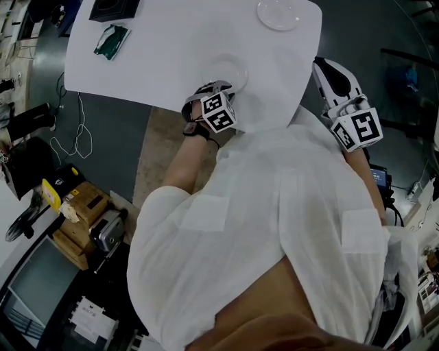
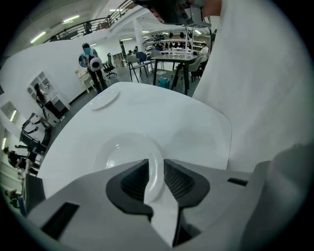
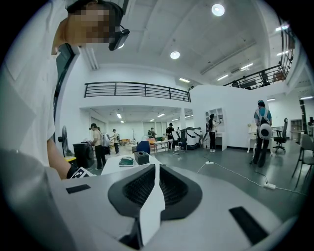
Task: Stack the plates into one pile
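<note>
Head view: a white table carries two clear plates well apart. The near plate lies flat at the table's near edge, and the far plate lies near the far right corner. They are not stacked. A green packet and a black box lie at the far left of the table, away from both plates.

The left gripper points steeply down at the near plate's near rim. In the left gripper view its jaws stand apart with that rim running between them. The ribbed pads sit on either side of the rim, and a gap shows on the right side, so they do not clamp it. The plate rests on the table.

The right gripper is off the table's right edge, beside the person's white shirt, and touches no plate. In the right gripper view it looks roughly level across a large room, with its jaws drawn together and nothing between them. Past the jaws, the packet and box show on the table's far end. Several people stand farther off in the room.
</note>
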`<state>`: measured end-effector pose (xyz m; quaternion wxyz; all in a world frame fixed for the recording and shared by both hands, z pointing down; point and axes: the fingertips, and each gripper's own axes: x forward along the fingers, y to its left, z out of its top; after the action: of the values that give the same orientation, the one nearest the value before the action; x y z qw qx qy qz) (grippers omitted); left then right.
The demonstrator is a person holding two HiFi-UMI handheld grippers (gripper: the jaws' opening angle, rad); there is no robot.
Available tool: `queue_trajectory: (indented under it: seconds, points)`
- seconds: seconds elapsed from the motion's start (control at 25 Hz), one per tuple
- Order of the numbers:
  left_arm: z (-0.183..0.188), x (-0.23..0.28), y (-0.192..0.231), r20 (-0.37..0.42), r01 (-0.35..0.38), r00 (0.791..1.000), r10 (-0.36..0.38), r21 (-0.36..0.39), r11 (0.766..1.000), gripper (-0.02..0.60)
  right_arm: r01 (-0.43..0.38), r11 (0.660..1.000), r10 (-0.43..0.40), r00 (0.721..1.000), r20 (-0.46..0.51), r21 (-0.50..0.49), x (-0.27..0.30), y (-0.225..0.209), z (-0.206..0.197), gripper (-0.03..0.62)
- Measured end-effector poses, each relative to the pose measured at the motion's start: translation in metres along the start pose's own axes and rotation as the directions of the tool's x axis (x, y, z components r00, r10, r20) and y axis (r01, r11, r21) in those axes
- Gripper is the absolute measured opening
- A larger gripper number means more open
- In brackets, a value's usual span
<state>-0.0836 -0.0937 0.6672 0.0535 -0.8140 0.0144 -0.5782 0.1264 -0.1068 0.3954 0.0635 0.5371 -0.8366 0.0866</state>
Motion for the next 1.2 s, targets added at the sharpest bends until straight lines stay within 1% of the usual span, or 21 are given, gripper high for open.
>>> queue_trajectory:
  seconds: [0.08, 0.2, 0.28, 0.4, 0.52, 0.6, 0.68, 0.76, 0.84, 1.04, 1.2]
  points:
    - [0.011, -0.009, 0.003, 0.033, 0.009, 0.999, -0.009, 0.0, 1.0, 0.1, 0.005, 1.0, -0.005, 1.0, 0.003, 0.0, -0.001, -0.001, 0.0, 0.032]
    - [0.033, -0.022, 0.018, 0.079, -0.011, 0.997, 0.009, 0.026, 1.0, 0.098, 0.015, 1.0, -0.015, 1.0, 0.006, 0.004, -0.004, -0.004, 0.001, 0.032]
    - [0.048, -0.024, 0.03, 0.1, -0.03, 0.995, 0.022, 0.07, 0.997, 0.098, 0.021, 1.0, -0.021, 1.0, 0.007, 0.008, -0.005, -0.009, 0.0, 0.032]
    - [0.073, -0.018, 0.049, 0.123, -0.046, 0.992, 0.025, 0.17, 0.984, 0.098, 0.034, 0.999, -0.034, 0.999, 0.004, 0.015, -0.01, -0.013, -0.005, 0.032]
    - [0.1, -0.01, 0.066, 0.137, -0.086, 0.989, 0.048, 0.283, 0.955, 0.098, 0.053, 0.998, -0.053, 0.999, 0.001, 0.02, -0.017, -0.011, -0.009, 0.032]
    - [0.118, -0.002, 0.078, 0.134, -0.113, 0.989, 0.068, 0.363, 0.925, 0.1, 0.07, 0.997, -0.07, 0.998, 0.002, 0.031, -0.023, -0.013, -0.012, 0.032]
    - [0.139, 0.012, 0.091, 0.115, -0.114, 0.991, 0.069, 0.443, 0.889, 0.1, 0.091, 0.995, -0.091, 0.996, -0.003, 0.046, -0.031, -0.026, -0.02, 0.032]
    - [0.156, 0.031, 0.111, 0.093, -0.101, 0.994, 0.062, 0.496, 0.863, 0.1, 0.112, 0.992, -0.111, 0.994, -0.012, 0.061, -0.033, -0.043, -0.029, 0.032]
    - [0.166, 0.046, 0.134, 0.079, -0.093, 0.995, 0.061, 0.513, 0.853, 0.101, 0.131, 0.988, -0.13, 0.991, -0.017, 0.076, -0.032, -0.052, -0.036, 0.032]
    - [0.181, 0.088, 0.173, 0.024, -0.075, 0.997, 0.073, 0.513, 0.855, 0.106, 0.166, 0.981, -0.164, 0.986, -0.032, 0.105, -0.04, -0.071, -0.058, 0.032]
    - [0.186, 0.112, 0.189, -0.001, -0.055, 0.998, 0.065, 0.521, 0.852, 0.127, 0.194, 0.974, -0.19, 0.981, -0.042, 0.119, -0.042, -0.081, -0.064, 0.032]
